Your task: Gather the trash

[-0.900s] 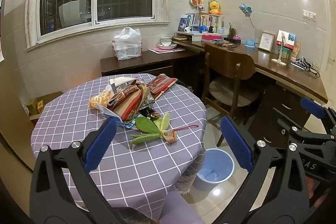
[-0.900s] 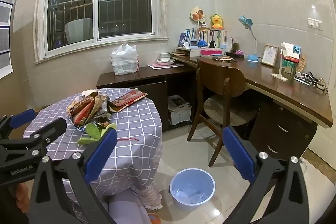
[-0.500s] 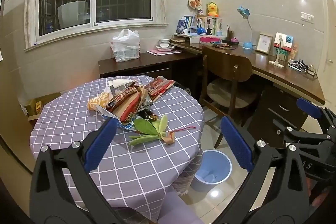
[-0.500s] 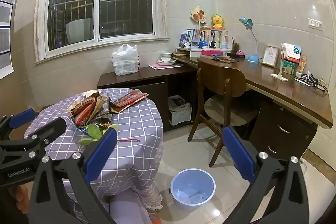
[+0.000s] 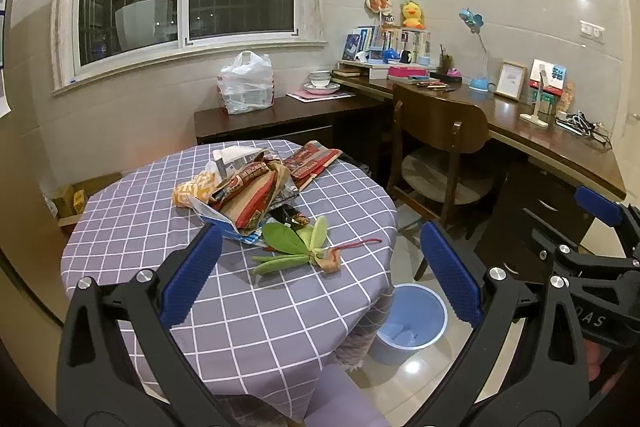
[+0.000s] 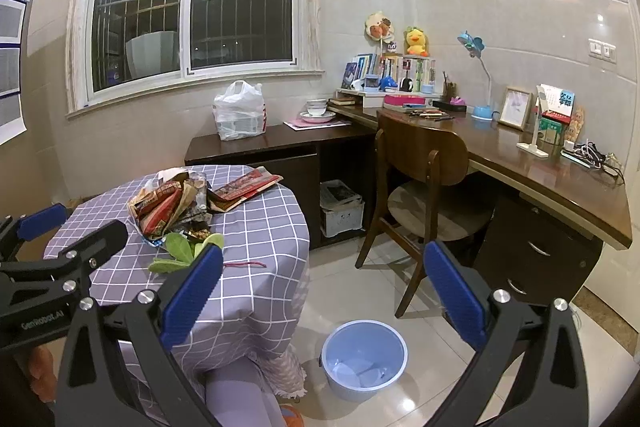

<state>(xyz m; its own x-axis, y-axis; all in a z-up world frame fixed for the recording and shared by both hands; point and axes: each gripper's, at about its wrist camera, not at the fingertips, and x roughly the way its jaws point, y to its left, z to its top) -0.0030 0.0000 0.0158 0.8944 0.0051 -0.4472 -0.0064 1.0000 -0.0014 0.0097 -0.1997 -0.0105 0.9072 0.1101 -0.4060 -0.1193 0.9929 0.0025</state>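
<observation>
Both tongs wide open, empty, held above the round desk and floor.

Left tongs (image 5: 320, 271) gape over the near part of the checked desk (image 5: 132, 227); right tongs (image 6: 324, 287) gape over the floor off the desk's right edge. Leafy green scrap (image 5: 294, 247) with a red string lies near the desk's right edge. Wrapper pile (image 5: 244, 187) sits just behind it, toward the far edge, touching the leaves. Blue bin (image 6: 364, 363) stands on the floor just below the desk's right edge, near a wooden chair (image 6: 420, 183).
</observation>
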